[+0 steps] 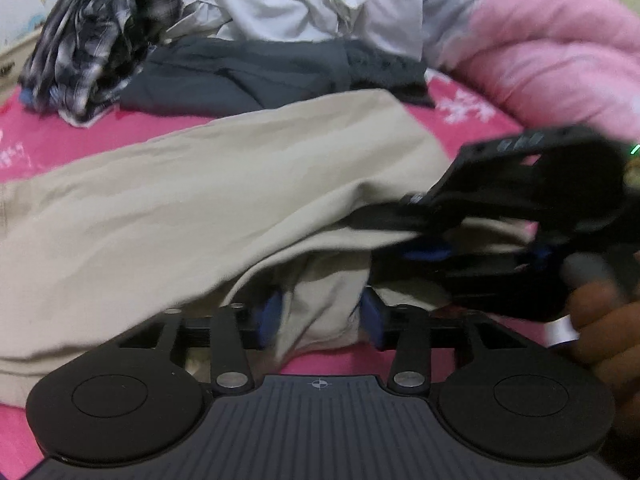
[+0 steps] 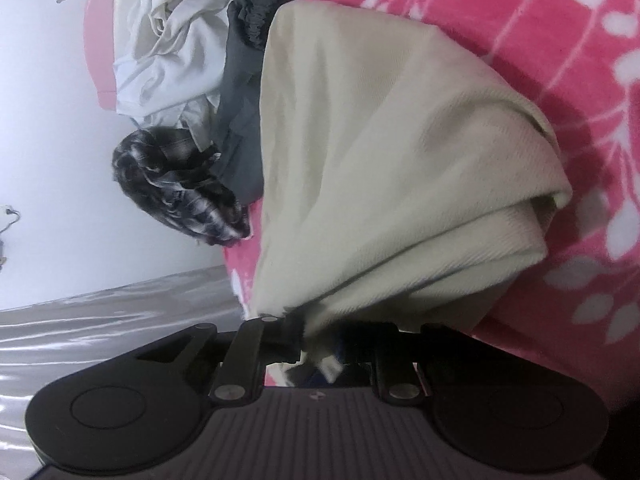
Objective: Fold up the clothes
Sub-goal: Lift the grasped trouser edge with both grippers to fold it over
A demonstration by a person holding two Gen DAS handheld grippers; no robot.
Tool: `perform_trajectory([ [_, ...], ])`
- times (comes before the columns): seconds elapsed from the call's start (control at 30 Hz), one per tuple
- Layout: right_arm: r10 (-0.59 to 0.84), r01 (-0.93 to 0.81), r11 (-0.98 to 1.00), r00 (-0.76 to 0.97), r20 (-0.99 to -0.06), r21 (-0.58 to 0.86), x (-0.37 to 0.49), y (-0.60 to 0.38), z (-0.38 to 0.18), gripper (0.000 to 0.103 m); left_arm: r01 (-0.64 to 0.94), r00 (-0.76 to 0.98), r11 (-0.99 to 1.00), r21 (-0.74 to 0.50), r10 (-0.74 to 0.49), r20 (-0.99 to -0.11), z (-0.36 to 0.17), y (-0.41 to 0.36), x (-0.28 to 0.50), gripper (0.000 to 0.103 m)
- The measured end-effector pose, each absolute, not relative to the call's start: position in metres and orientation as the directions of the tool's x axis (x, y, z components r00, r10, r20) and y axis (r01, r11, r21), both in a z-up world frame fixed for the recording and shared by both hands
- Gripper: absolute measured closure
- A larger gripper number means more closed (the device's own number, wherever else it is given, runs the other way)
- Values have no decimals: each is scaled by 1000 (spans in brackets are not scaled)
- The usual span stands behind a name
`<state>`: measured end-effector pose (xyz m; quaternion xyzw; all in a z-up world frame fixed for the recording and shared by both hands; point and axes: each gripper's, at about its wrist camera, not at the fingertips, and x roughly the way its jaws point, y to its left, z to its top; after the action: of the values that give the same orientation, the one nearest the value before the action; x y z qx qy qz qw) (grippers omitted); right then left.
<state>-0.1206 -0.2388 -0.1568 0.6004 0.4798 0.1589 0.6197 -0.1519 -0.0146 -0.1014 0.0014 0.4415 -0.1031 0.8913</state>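
The left gripper had its blue-padded fingers pressed together on a bunched fold of the beige garment, which spread away ahead of it and off to its left across the pink floral bedsheet. Just to its right, the right gripper came in from the side, held by a hand, its tip buried in the same beige cloth. Seen from the right wrist, the right gripper was clamped on a frayed edge of the beige garment, and the cloth rose straight ahead of it in a draped, folded mass over the bedsheet. Farther beyond the left gripper lay a dark grey garment, a black-and-white plaid shirt ahead to its left, a heap of white clothes behind those, and a fluffy pink blanket ahead to its right
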Motion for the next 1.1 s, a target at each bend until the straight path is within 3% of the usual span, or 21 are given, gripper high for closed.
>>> perform_trajectory([
  [0.07, 778, 379, 225, 485, -400, 898, -119, -243, -152, 83, 164, 606, 984, -66, -153, -780, -102, -16, -153, 72],
  [0.17, 753, 414, 233, 496, -433, 880, -127, -260, -145, 64, 130, 628, 990, -51, -122, -768, -100, -15, -157, 75],
  [0.3, 703, 463, 252, 517, -489, 850, -137, -270, -145, 63, 126, 647, 992, 11, -74, -759, -99, -25, -163, 77],
  [0.33, 689, 475, 256, 521, -503, 842, -140, -273, -145, 64, 132, 648, 991, 25, -67, -759, -99, -27, -163, 78],
  [0.4, 664, 495, 258, 533, -524, 830, -144, -278, -145, 74, 134, 643, 991, 24, -69, -763, -99, -27, -162, 78],
  [0.5, 649, 431, 197, 616, -447, 880, -139, -281, -147, 91, 139, 634, 990, 20, -73, -770, -100, -27, -160, 79],
  [0.57, 643, 379, 188, 651, -405, 906, -137, -282, -146, 91, 147, 628, 989, 32, -68, -775, -102, -30, -159, 79],
  [0.73, 643, 405, 245, 612, -460, 881, -132, -287, -158, 92, 151, 622, 987, 49, -57, -781, -105, -33, -158, 78],
  [0.77, 651, 417, 245, 599, -467, 875, -133, -289, -157, 88, 149, 622, 988, 46, -58, -781, -105, -33, -158, 78],
  [0.87, 660, 448, 268, 559, -501, 853, -144, -295, -149, 59, 135, 636, 990, 43, -53, -770, -103, -32, -159, 78],
  [1.1, 744, 363, 338, 462, -482, 869, -130, -256, -134, 59, 135, 681, 981, 138, 9, -733, -99, -43, -165, 87],
])
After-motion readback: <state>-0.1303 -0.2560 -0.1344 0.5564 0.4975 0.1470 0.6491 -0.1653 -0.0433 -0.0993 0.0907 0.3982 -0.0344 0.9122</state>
